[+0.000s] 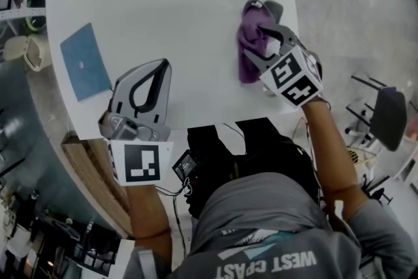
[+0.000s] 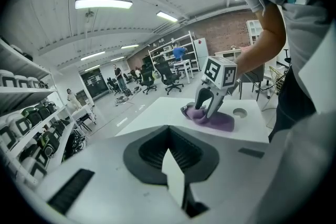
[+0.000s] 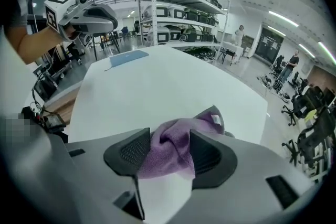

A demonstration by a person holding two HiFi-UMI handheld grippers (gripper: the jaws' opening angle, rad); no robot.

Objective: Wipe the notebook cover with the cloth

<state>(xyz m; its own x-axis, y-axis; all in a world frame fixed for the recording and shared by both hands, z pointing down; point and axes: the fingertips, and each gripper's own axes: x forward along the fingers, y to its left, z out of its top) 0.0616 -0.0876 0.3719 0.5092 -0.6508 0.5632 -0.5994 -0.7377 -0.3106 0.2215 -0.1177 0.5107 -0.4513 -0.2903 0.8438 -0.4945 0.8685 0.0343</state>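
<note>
Between right gripper jaws, purple cloth.

This is a big lab or workshop hall with an office part. Tall metal shelves carry rows of the same devices. Long lights hang under a white ceiling, and the far wall is brick. Many office chairs stand on the smooth grey floor, and some people stand among them.

Your grey shirt bore upside-down white print, "WEST COAST", at six o'clock; nothing else was legible.
</note>
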